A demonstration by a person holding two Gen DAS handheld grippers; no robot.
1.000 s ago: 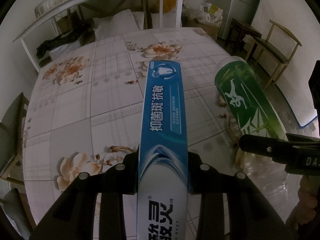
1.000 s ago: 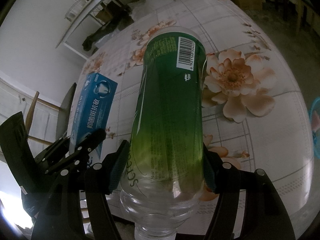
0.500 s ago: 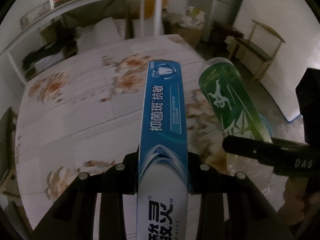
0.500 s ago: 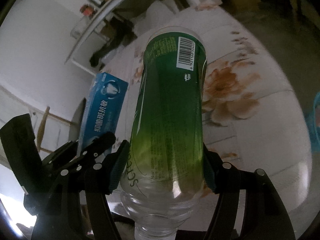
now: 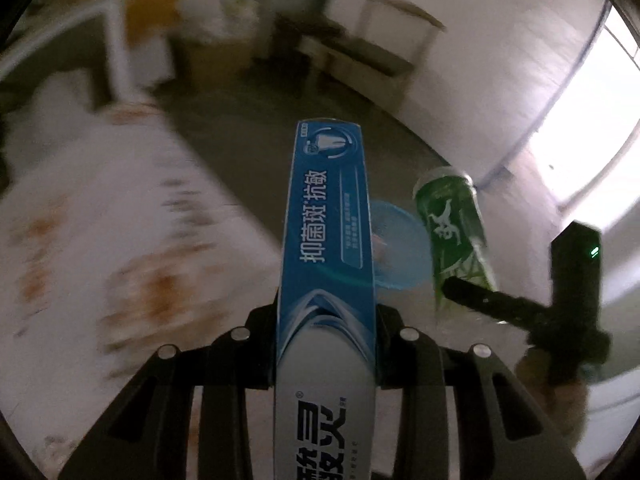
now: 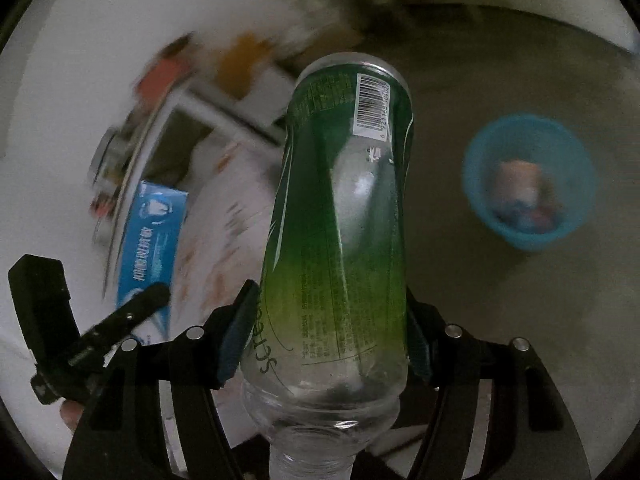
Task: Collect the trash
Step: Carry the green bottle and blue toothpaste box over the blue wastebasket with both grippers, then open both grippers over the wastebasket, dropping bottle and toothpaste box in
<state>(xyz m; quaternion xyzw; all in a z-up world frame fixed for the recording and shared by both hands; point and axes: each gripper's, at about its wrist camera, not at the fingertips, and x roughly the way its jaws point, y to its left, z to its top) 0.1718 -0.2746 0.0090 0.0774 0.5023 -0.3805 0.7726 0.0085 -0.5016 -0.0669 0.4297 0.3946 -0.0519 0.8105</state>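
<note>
Toothpaste box (image 5: 326, 240) clamped lengthwise between left gripper (image 5: 326, 344) pads, sticking forward. Green bottle (image 6: 340, 216) gripped by right gripper (image 6: 332, 340), base forward. Blue bin (image 6: 528, 180) on floor ahead

You carry a blue-and-white toothpaste box (image 5: 326, 240) and a green-labelled clear bottle (image 6: 344, 216); light-blue bin (image 6: 528, 184); floral white tablecloth (image 5: 120, 248).

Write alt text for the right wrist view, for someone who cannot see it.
A green-labelled plastic bottle, empty and clear at its neck end, is clamped between the black jaws of the right gripper, its base pointing away from the camera. Beyond it, a blue bin with some trash inside stands on a grey floor. At left, the left gripper holds a blue toothpaste box.
</note>
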